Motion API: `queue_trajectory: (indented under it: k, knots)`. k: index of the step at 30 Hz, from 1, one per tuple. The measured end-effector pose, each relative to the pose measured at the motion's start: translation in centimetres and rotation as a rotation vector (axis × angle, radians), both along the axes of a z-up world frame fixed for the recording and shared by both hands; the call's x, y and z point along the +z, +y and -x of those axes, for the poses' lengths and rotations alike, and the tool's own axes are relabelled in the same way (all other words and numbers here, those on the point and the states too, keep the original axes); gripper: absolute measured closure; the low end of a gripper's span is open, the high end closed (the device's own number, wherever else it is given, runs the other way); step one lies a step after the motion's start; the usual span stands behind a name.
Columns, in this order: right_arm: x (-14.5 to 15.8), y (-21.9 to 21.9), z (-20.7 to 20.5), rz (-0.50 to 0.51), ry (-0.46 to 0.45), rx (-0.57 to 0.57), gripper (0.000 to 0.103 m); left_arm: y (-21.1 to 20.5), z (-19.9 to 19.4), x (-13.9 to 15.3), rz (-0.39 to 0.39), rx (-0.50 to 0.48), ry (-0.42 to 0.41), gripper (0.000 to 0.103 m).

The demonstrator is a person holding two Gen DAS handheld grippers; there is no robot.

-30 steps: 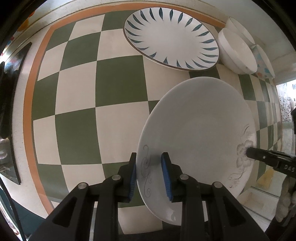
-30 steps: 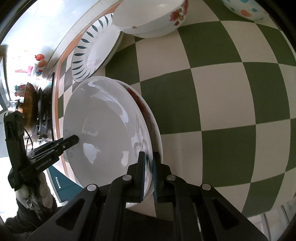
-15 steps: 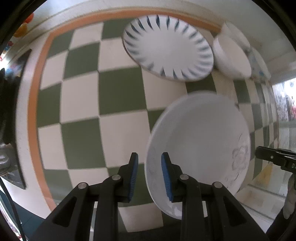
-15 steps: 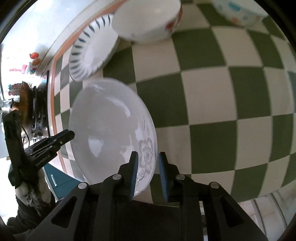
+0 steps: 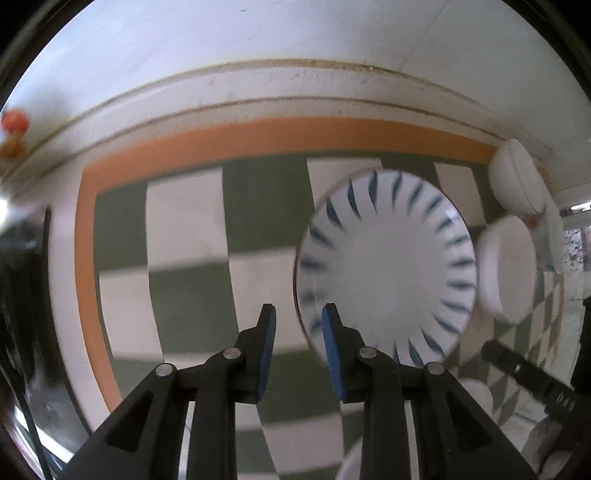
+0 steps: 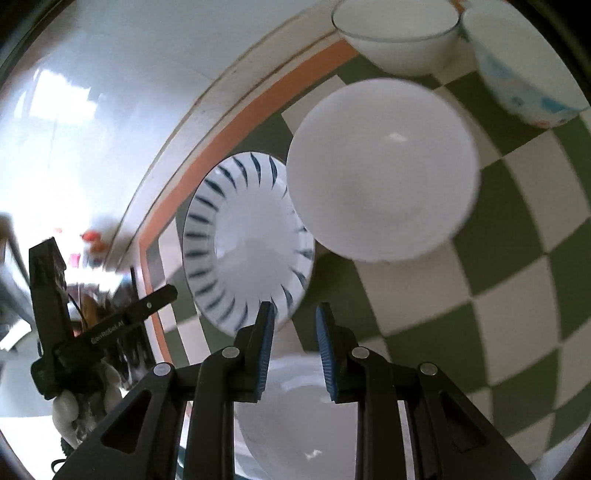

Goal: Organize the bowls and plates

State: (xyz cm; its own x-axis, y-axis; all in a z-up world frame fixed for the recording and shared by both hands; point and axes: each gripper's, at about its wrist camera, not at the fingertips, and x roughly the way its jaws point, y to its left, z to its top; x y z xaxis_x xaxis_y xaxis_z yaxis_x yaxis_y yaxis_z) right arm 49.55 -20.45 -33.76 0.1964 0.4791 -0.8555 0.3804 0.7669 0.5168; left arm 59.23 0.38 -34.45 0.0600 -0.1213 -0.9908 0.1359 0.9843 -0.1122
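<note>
Surface: checkered cloth [image 5: 192,280], orange border beyond.
Left gripper [image 5: 298,350]: jaws parted, empty; striped plate [image 5: 384,266] rim just ahead-right.
Right gripper [image 6: 294,350]: parted, empty; white plate [image 6: 295,417] beneath, white bowl [image 6: 382,171] ahead.
Room: bare cloth left.

A round white plate with dark blue dashes [image 5: 386,266] around its rim lies flat on the green-and-cream checked worktop [image 5: 192,258], just ahead of the left tool [image 5: 298,349] and slightly to its right. Seen from the right tool [image 6: 293,347], it sits ahead and to the left. A plain white bowl [image 6: 382,168] stands just beside it, straight ahead of that tool. Farther ahead stand a second white bowl [image 6: 397,35] and a bowl with pale blue markings [image 6: 521,66]. A plain white plate [image 6: 295,417] lies under the right tool.
</note>
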Motion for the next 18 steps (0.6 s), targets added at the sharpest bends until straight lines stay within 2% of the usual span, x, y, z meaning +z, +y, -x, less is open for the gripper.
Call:
queue_trajectory:
  k: [5, 6, 9, 12, 15, 18]
  knots:
    - [-2.6, 1.0, -1.3, 0.015, 0.043, -0.043, 0.075, -1.2, -3.4, -3.0, -0.036, -0.087, 0.059, 0.079]
    - [-3.1, 1.1, -1.5, 0.008, 0.051, -0.052, 0.075, -1.4, -3.9, -3.6, -0.040, -0.099, 0.069, 0.077]
    - [-4.2, 1.3, -2.0, -0.007, 0.067, -0.070, 0.075, -1.7, -4.8, -4.4, 0.027, -0.116, 0.093, 0.080]
    - [-4.7, 1.5, -2.0, 0.001, 0.068, -0.084, 0.081, -2.4, -5.1, -4.4, 0.021, -0.146, 0.074, 0.083]
    - [-4.8, 1.3, -1.6, 0.026, 0.063, -0.098, 0.095, -2.7, -5.1, -4.3, 0.012, -0.168, 0.047, 0.084]
    - [-4.7, 1.6, -1.3, 0.036, 0.036, -0.092, 0.095, -3.1, -4.6, -4.1, -0.003, -0.180, 0.028, 0.085]
